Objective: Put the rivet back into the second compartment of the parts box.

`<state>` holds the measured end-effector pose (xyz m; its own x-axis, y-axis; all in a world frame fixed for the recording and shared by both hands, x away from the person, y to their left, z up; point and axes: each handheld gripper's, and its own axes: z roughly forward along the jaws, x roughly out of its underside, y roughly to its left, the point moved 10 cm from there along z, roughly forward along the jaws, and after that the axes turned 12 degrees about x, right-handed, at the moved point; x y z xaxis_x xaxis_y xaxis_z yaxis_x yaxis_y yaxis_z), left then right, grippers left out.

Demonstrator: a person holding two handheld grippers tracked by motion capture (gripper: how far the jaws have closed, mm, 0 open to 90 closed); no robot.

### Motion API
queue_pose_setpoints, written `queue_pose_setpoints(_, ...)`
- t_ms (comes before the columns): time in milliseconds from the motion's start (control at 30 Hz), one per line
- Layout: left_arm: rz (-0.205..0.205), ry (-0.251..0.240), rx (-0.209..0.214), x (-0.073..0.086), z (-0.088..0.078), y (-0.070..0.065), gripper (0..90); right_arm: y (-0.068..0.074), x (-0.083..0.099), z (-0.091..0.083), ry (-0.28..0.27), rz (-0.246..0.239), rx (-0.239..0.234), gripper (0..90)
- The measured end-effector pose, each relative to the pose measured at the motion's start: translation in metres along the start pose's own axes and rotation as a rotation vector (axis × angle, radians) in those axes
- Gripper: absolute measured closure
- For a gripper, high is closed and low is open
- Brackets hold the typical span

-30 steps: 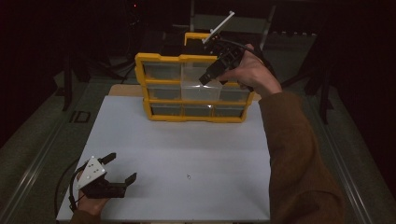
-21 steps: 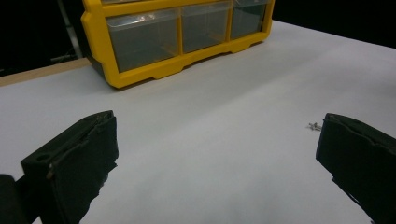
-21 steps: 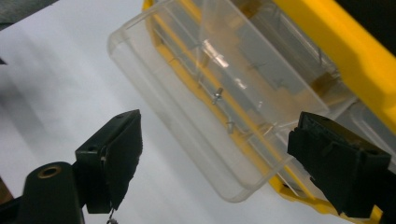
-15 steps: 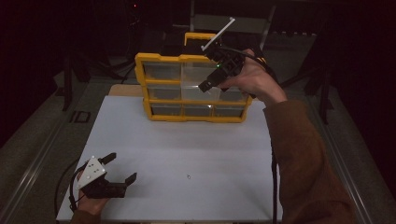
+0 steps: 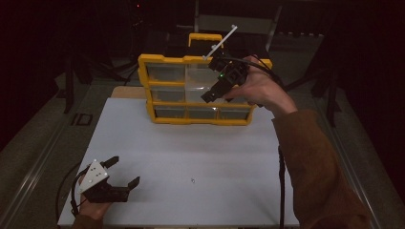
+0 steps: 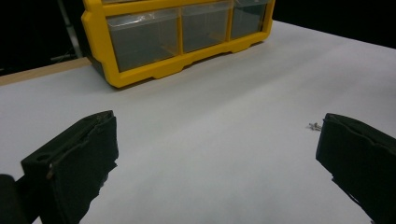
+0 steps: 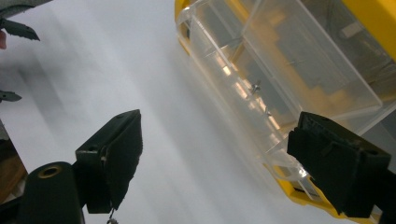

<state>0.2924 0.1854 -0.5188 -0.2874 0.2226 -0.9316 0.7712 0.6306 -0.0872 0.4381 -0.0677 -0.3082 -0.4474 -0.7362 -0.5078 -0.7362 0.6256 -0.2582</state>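
A yellow drawer cabinet (image 5: 200, 119) with clear drawers stands at the back of the white table. Its middle drawer (image 5: 203, 90) is pulled out, and my right gripper (image 5: 214, 94) hovers open just in front of it. In the right gripper view the clear drawer (image 7: 289, 79) lies beyond the open right gripper (image 7: 219, 140), with tiny screws (image 7: 256, 86) inside. My left gripper (image 5: 125, 170) rests open at the table's front left. A small screw (image 6: 315, 125) lies on the table beside one finger of the open left gripper (image 6: 217, 135); the same screw (image 5: 192, 180) shows in the high view.
The white table surface (image 5: 200, 157) spreads between the cabinet and the left gripper. A yellow handle (image 5: 205, 37) rises from the cabinet's top. The surroundings beyond the table are dark. A cable (image 5: 282, 191) trails along the person's right sleeve.
The right hand and its gripper have drifted slightly right and down in front of the cabinet. The left gripper has not moved.
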Motion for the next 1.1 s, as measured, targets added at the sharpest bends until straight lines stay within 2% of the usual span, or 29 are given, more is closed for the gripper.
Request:
queue_pose_setpoints(600, 0.000, 0.002, -0.001, 0.000, 0.000, 0.000, 0.0, 0.024, 0.018, -0.001, -0.008, -0.055, -0.016, 16.8)
queue_pose_setpoints(1100, -0.001, -0.003, -0.002, 0.000, 0.000, 0.000, 0.0, 0.046, 0.034, 0.013, 0.009, -0.077, -0.040, 17.0)
